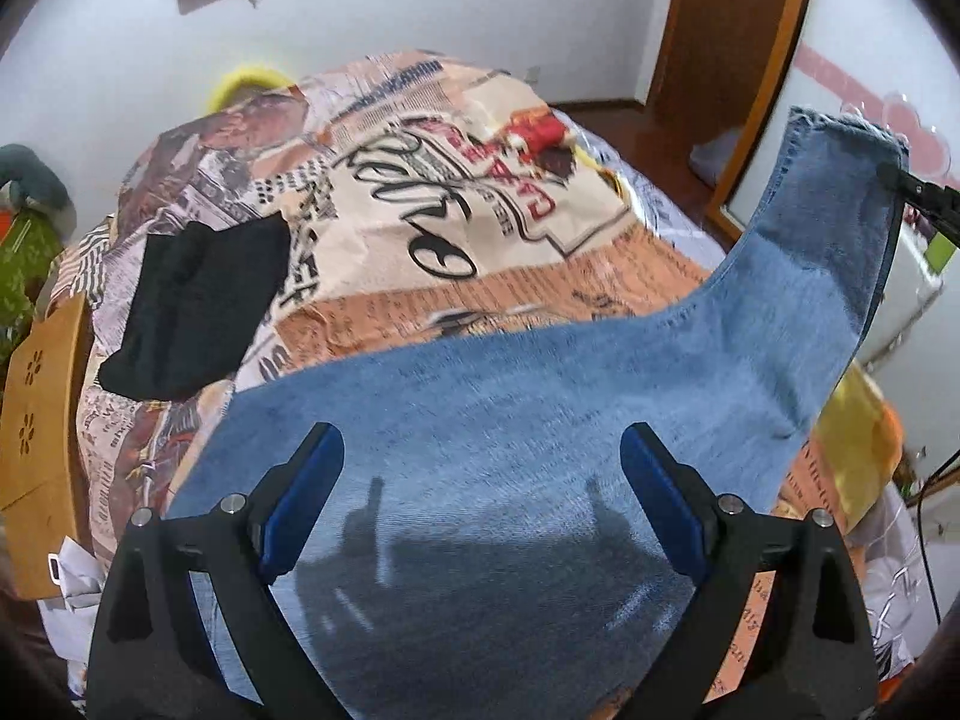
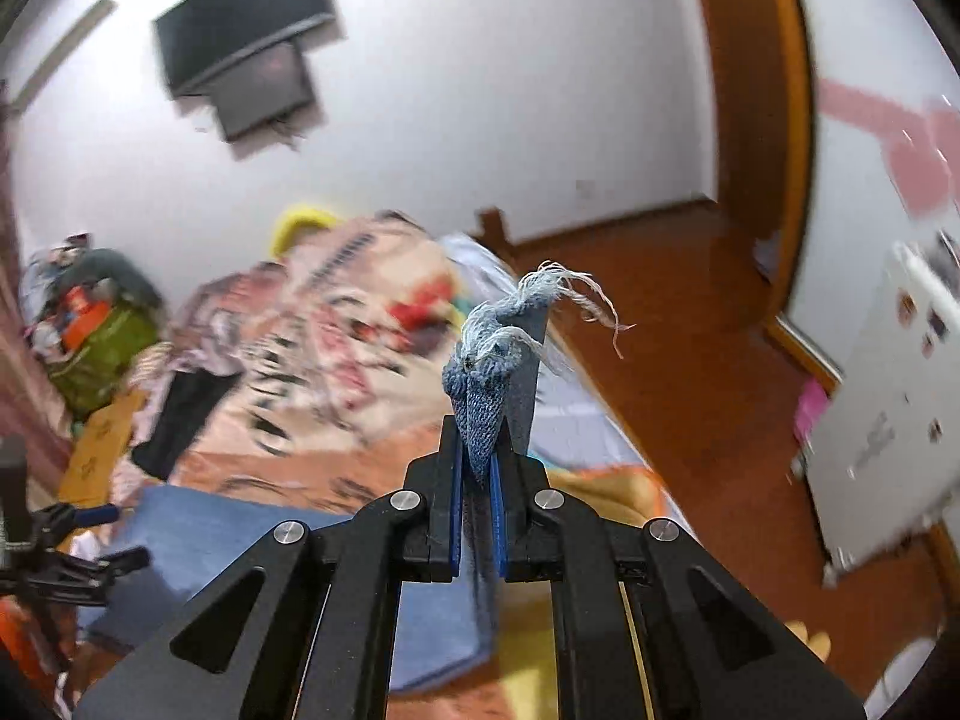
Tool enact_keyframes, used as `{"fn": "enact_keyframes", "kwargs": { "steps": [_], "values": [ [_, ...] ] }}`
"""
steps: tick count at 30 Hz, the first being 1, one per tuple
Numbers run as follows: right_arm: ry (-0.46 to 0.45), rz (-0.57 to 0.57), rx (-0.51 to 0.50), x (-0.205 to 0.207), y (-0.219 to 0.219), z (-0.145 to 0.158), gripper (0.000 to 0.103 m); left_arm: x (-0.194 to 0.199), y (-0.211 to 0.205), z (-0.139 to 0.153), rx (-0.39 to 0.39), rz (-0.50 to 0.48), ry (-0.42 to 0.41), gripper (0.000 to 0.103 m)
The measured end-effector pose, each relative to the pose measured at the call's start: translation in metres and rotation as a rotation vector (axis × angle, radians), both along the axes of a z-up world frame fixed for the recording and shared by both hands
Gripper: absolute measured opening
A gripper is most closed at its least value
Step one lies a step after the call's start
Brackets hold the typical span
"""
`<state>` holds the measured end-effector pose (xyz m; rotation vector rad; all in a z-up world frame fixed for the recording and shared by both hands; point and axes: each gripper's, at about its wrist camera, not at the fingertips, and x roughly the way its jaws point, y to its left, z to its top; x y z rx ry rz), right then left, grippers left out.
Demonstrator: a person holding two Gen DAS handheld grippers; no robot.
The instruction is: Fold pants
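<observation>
Blue denim pants lie across the near part of a bed with a newspaper-print cover. My left gripper is open just above the pants' wide part, empty. One leg rises to the upper right, where my right gripper holds its hem in the air. In the right wrist view my right gripper is shut on the frayed hem of the pants, with loose threads sticking out above the fingers. The left gripper shows at the far left there.
A folded black garment lies on the bed's left side. A wooden board stands at the left edge. A yellow object sits right of the pants. A wooden door frame, red-brown floor and a white appliance lie to the right.
</observation>
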<state>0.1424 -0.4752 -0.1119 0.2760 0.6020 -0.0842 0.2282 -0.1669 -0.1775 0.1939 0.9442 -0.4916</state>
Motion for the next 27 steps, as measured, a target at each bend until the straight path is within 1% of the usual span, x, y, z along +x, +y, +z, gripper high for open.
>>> {"fn": "enact_keyframes", "kwargs": {
  "steps": [4,7,12,15,18,21,22,24,26,27],
  "values": [
    [-0.04,0.097,-0.013,0.012,0.04,0.019,0.007,-0.003,0.018,0.014,-0.041,0.024,-0.033,0.094],
    [-0.044,0.171,-0.02,0.02,0.068,0.024,0.007,-0.005,0.033,0.022,-0.066,0.046,-0.054,0.094],
    [-0.019,0.297,-0.006,0.036,0.118,0.018,0.007,-0.009,0.063,0.03,-0.105,0.085,-0.069,0.094],
    [0.026,0.387,0.019,0.046,0.149,0.004,0.007,-0.012,0.078,0.03,-0.104,0.11,-0.081,0.094],
    [0.09,0.482,0.025,0.052,0.183,-0.015,0.007,-0.014,0.091,0.029,-0.101,0.137,-0.083,0.094],
    [0.178,0.577,0.019,0.053,0.215,-0.046,0.007,-0.012,0.1,0.028,-0.116,0.156,-0.066,0.094],
    [0.222,0.61,0.024,0.052,0.224,-0.062,0.007,-0.012,0.102,0.028,-0.118,0.159,-0.063,0.094],
    [0.287,0.645,0.03,0.051,0.235,-0.083,0.007,-0.013,0.103,0.028,-0.114,0.16,-0.064,0.094],
    [0.345,0.655,0.025,0.051,0.239,-0.1,0.011,-0.012,0.103,0.029,-0.102,0.158,-0.069,0.094],
    [0.371,0.659,0.03,0.052,0.24,-0.107,0.012,-0.013,0.102,0.029,-0.095,0.156,-0.072,0.094]
  ]
}}
